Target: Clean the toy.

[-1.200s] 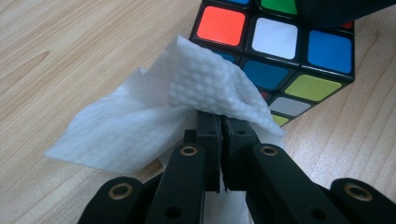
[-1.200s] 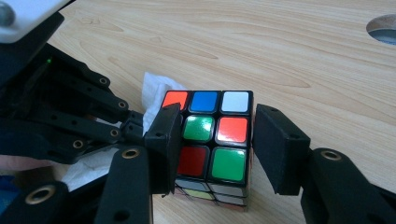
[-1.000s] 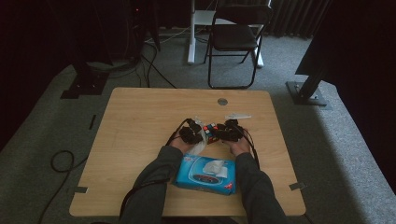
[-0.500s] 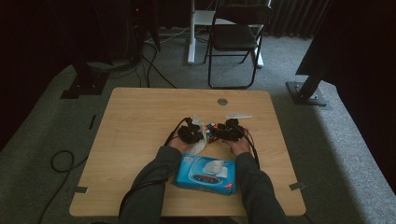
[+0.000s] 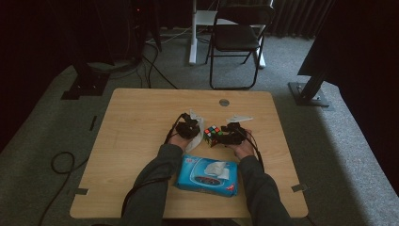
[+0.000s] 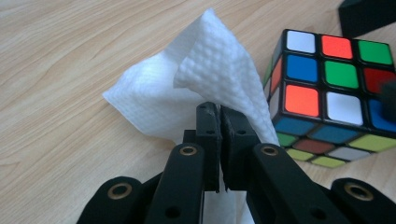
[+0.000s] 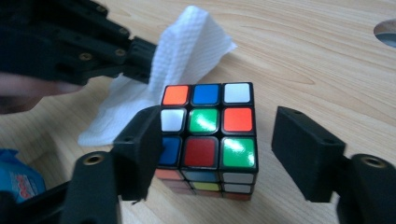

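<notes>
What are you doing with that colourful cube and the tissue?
A person at a table works two grippers. The left gripper is shut on a white wipe. The right gripper has just been opening its jaws around the puzzle cube, which sits on the table between them, one gap showing. A blue wipe pack lies nearby.

Your cube (image 5: 212,135) sits mid-table (image 5: 136,122), with the tissue (image 5: 195,123) just to its left. The wipes pack (image 5: 207,175) lies nearer you, and the table's hole (image 5: 224,102) is farther back.

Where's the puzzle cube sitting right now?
High view: the puzzle cube stands mid-table between the right gripper's open jaws, beside the white wipe.
</notes>
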A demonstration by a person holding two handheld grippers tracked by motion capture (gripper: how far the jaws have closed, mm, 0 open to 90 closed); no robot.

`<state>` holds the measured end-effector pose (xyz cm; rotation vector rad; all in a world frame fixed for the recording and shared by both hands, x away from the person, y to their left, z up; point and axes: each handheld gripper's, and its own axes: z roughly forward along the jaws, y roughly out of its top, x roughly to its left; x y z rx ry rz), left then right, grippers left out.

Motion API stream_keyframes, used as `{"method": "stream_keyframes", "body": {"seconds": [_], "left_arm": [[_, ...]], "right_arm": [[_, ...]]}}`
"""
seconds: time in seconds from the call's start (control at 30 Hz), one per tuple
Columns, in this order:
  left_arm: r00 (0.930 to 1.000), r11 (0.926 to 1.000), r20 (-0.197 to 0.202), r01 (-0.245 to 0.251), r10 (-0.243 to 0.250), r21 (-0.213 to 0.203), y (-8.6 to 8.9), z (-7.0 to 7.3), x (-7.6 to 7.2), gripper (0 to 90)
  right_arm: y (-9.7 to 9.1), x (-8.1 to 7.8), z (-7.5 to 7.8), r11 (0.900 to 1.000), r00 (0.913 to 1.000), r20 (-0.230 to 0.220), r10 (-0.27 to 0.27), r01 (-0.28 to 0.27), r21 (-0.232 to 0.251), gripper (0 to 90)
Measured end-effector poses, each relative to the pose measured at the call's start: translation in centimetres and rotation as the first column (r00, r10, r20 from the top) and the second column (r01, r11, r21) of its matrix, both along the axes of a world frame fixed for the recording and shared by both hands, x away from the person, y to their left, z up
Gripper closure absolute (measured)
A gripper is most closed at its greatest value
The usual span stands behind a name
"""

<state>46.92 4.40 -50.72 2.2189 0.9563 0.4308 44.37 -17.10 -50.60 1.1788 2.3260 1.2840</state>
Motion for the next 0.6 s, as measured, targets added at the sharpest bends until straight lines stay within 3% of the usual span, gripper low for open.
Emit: {"method": "stream_keyframes", "body": {"seconds": [0.1, 0.23, 0.33, 0.6], "left_arm": [[1.0000, 1.0000, -0.002, 0.006, -0.006, 0.006, -0.3, 0.0, 0.1, 86.2], [0.9998, 0.9998, 0.007, 0.019, -0.019, -0.010, -0.3, 0.1, -0.2, 86.2], [0.9996, 0.9993, 0.011, 0.025, -0.024, -0.029, -0.2, 0.1, -0.6, 86.3], [0.9980, 0.9972, 0.012, 0.062, -0.062, -0.040, -0.2, -0.2, -1.5, 85.7]], "right_arm": [[0.1, -0.3, 0.1, 0.9996, 0.9996, 0.004, 0.029, -0.029, 0.002, 28.4], [0.6, -0.5, 0.0, 0.9971, 0.9975, 0.011, 0.069, -0.069, -0.034, 22.5], [0.9, -0.5, -0.3, 0.9954, 0.9983, 0.012, 0.057, -0.056, -0.078, 20.1], [-0.1, -0.5, -0.5, 0.9961, 0.9990, 0.010, 0.043, -0.042, -0.078, 20.4]]}}
